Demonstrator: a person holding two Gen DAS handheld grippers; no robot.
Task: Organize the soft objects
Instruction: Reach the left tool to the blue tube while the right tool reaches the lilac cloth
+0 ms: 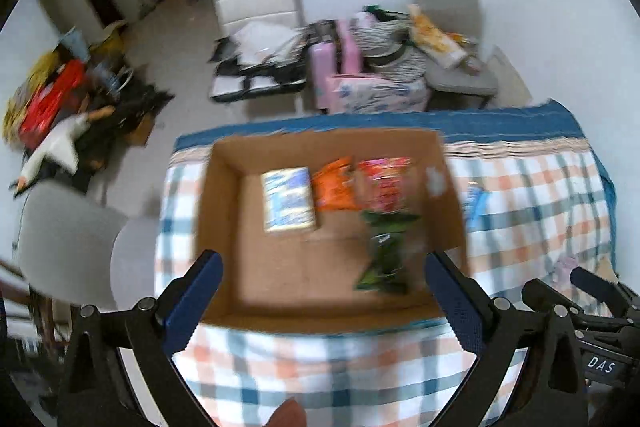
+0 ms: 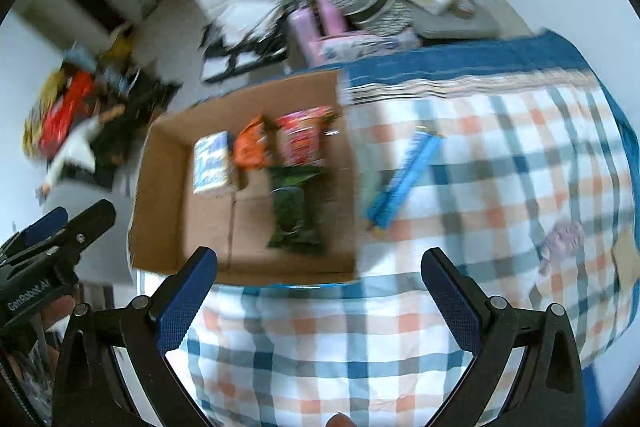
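Four soft packets lie in the open cardboard box (image 1: 224, 187) on the plaid-covered bed (image 1: 540, 211): a blue-and-white pack (image 1: 287, 200) toward the box's 10 o'clock, an orange packet (image 1: 334, 187) just beside it, a red-and-pink packet (image 1: 386, 183) next along at about 1 o'clock, and a dark green packet (image 1: 384, 255) below the red one, toward 4 o'clock. Motion blur smears every label, so no print can be read. In the right wrist view the same box (image 2: 168, 187) sits at 10 o'clock of the frame, and a long blue packet (image 2: 404, 179) lies on the bed outside it, just beside the box's right wall; the left wrist view shows only a sliver of it past that wall. A small pale pink item (image 2: 564, 239) at 3 o'clock on the bed is too blurred to identify. The left gripper (image 1: 324, 269) hovers over the near part of the box with its fingers spread wide and nothing between them. The right gripper (image 2: 320, 265) hangs above the bed just beyond the box's near right corner, likewise wide and empty. Chairs and a clutter of belongings beyond the bed are hard to make out.
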